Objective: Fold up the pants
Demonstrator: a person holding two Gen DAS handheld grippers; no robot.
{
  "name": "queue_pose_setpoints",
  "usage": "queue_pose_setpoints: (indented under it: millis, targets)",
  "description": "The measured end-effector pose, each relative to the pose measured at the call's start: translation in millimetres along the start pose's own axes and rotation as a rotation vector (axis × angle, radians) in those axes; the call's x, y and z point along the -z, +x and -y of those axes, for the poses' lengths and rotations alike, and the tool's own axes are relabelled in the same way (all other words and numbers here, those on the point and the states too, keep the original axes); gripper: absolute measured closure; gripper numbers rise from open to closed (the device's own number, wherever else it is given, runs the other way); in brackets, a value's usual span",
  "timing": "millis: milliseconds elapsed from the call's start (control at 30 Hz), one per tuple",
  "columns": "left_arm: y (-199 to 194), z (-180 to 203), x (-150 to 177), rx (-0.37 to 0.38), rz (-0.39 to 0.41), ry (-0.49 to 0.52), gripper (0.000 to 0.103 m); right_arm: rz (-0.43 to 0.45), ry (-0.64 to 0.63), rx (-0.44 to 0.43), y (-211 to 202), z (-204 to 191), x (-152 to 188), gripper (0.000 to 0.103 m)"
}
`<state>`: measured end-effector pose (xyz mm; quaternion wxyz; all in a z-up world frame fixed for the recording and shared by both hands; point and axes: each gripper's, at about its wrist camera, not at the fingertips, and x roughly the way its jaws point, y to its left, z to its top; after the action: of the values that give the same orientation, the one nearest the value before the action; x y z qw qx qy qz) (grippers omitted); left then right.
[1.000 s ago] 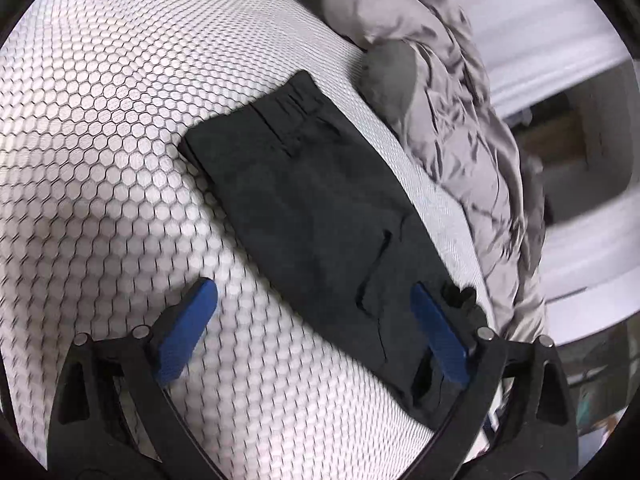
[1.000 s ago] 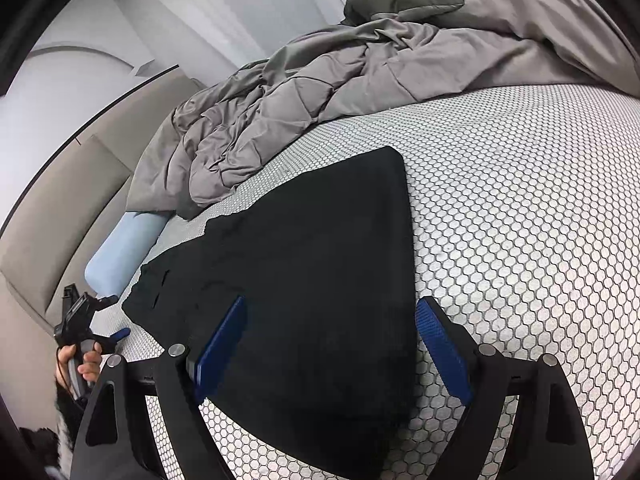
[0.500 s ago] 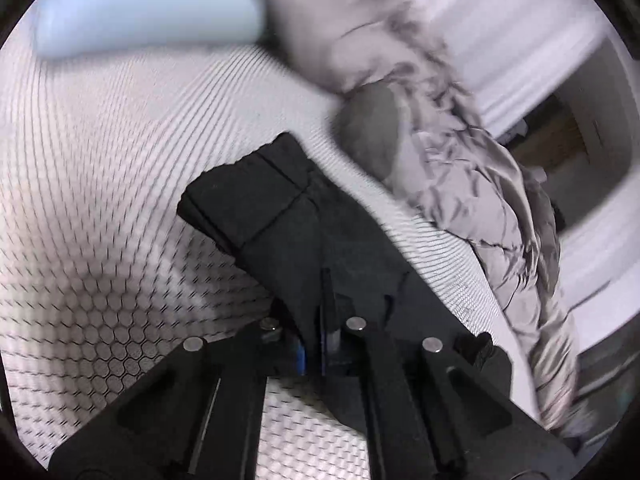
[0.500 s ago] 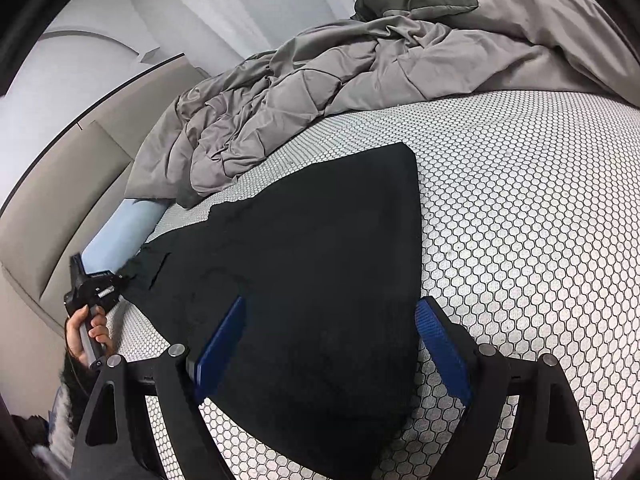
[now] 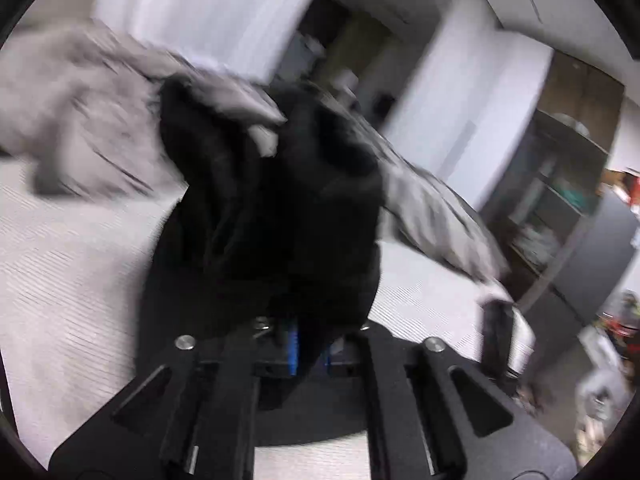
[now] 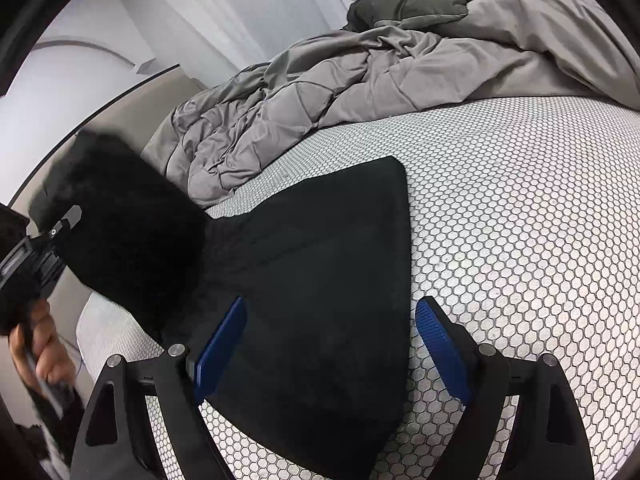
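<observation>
The left hand-held gripper, open above the flat pants a second ago, is now grasping their waist end, jaws opening slightly, lifting it at frame left to fold over. The right hand-held gripper is hovering released over the leg end on the bed.

A rumpled grey duvet lies on the honeycomb-patterned mattress; beyond, blurred, perhaps dark shelving.

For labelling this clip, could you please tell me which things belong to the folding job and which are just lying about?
Job: black pants; left gripper, jaws opening with pants between them; right gripper, open over the pants.
Lying about: grey duvet; honeycomb mattress.
</observation>
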<state>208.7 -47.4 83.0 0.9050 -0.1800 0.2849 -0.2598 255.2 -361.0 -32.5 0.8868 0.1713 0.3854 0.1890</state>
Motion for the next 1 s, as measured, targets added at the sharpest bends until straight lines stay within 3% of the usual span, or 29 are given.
queue_pose_setpoints:
  millis: [67, 100, 167, 233, 333, 467, 567, 667, 767, 800, 833, 1000]
  targets:
    - [45.9, 14.8, 20.2, 0.119, -0.211, 0.027, 0.049, 0.004, 0.007, 0.015, -1.5, 4.5, -0.8, 0.015]
    - [61.0, 16.2, 30.3, 0.136, -0.284, 0.025, 0.050, 0.005, 0.012, 0.026, -2.2, 7.7, -1.1, 0.015]
    - [66.3, 11.7, 41.3, 0.148, -0.317, 0.031, 0.049, -0.004, 0.027, 0.055, -2.4, 14.6, -1.6, 0.015]
    - [61.9, 1.3, 40.9, 0.136, -0.309, 0.043, 0.049, -0.029, 0.048, 0.075, -1.7, 24.0, -1.9, 0.015]
    - [38.2, -30.0, 35.8, 0.023, -0.227, 0.029, 0.038, -0.024, 0.077, 0.062, -5.5, 32.0, -2.6, 0.017]
    - [14.1, -75.7, 38.0, -0.191, -0.148, 0.011, 0.037, -0.017, 0.055, -0.085, -8.6, 17.5, -3.7, 0.027]
    - [14.4, -109.0, 33.9, -0.261, -0.141, -0.044, 0.037, -0.057, 0.074, -0.224, 1.1, 5.4, -2.6, 0.035]
    - [9.9, -132.5, 40.4, -0.303, -0.148, -0.056, 0.037, -0.093, 0.082, -0.226, 18.1, -1.8, -2.0, 0.036]
    - [12.5, -149.2, 45.3, -0.341, -0.172, -0.059, 0.037, -0.160, 0.117, -0.188, 43.8, 0.8, 0.4, 0.065]
    - [11.7, -152.5, 47.1, -0.342, -0.181, -0.062, 0.037, -0.174, 0.119, -0.151, 50.3, 0.9, 1.4, 0.084]
    - [8.5, -153.4, 49.7, -0.344, -0.186, -0.061, 0.037, -0.171, 0.108, -0.119, 53.3, 0.5, 1.4, 0.092]
    - [7.7, -159.8, 48.9, -0.360, -0.181, -0.051, 0.037, -0.072, -0.017, -0.104, 17.9, -24.0, -3.8, 0.097]
